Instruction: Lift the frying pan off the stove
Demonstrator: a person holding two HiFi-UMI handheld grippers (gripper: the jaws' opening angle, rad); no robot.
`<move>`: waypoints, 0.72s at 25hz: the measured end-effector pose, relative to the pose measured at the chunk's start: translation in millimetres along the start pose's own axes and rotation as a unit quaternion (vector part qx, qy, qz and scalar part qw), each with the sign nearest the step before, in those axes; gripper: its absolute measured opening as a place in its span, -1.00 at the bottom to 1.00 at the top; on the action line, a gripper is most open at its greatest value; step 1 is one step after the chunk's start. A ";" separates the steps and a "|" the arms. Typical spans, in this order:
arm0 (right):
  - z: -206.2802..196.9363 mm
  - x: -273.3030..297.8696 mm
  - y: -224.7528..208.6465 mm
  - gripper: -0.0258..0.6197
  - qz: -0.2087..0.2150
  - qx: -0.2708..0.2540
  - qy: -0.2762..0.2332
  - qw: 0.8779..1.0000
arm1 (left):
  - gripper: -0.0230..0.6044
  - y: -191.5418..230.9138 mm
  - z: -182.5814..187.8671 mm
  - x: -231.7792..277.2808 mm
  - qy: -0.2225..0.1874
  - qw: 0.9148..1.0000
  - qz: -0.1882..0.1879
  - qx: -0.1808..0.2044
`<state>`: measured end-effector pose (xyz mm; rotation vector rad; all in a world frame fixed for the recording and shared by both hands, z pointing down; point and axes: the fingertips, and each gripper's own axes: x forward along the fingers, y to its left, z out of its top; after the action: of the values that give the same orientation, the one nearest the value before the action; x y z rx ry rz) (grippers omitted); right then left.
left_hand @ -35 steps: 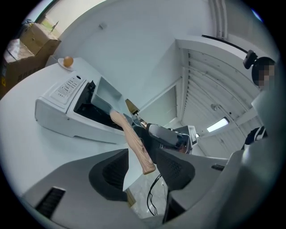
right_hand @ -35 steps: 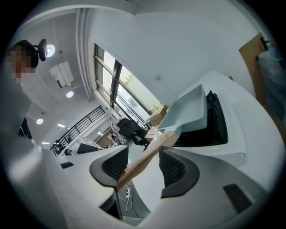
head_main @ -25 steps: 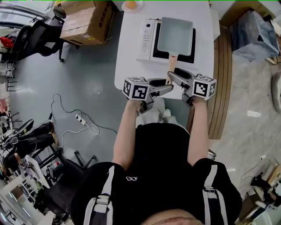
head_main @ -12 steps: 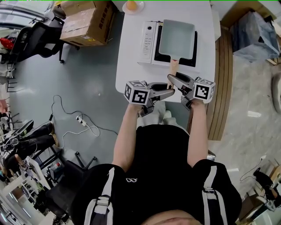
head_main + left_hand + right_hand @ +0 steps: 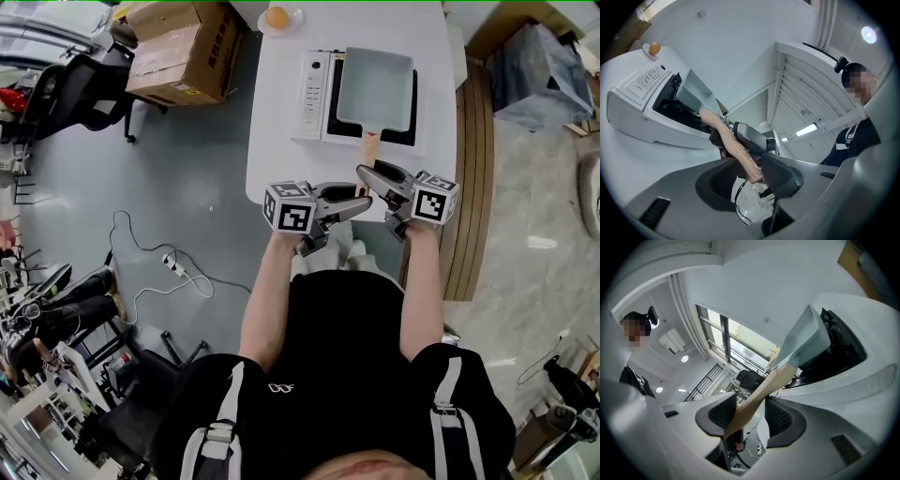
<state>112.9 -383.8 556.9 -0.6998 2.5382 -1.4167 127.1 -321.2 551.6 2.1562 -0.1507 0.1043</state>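
One white desk [image 5: 281,141] carries everything. The stove [image 5: 314,89] sits on its far half, and the rectangular grey frying pan [image 5: 375,80] lies flat on the stove's black top. Its wooden handle [image 5: 370,145] sticks out toward the person.

Both grippers meet at the handle's free end, close to the desk's near edge. The left gripper [image 5: 747,168] comes in from the left and the right gripper [image 5: 750,411] from the right. Each has just been closing a little, yet its jaws stand apart. The handle runs between them with a gap showing beside the wood, so neither clamps it.

The step in hand looks like securing the grasp. Both grippers should probably close squarely across the wood before any upward pull, and they should not crowd each other. The lift is best taken straight up. The pan's weight lies well beyond the grip and will likely try to drop the far end.

Nothing shows above the pan. The desk's right edge runs close to the stove, with wooden slats [image 5: 473,169] just past it. A cardboard box [image 5: 178,47] stands well off to the left on the floor. An egg [image 5: 277,16] sits near the stove's far left corner, so pushing forward is best avoided.
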 end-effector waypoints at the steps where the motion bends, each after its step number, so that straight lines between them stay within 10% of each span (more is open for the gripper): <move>1: 0.8 -0.6 1.7 -0.30 0.002 -0.002 -0.002 1.000 | -0.36 -1.6 0.6 -0.1 -0.001 1.000 -0.001 0.003; 18: 11.6 -21.1 59.7 -0.30 0.023 -0.049 -0.010 0.998 | -0.34 -60.3 6.5 -5.5 -0.009 0.997 -0.006 0.073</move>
<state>116.1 -356.4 498.8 -0.6629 2.6067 -1.2717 130.7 -293.0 497.7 2.3036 -0.1449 0.0912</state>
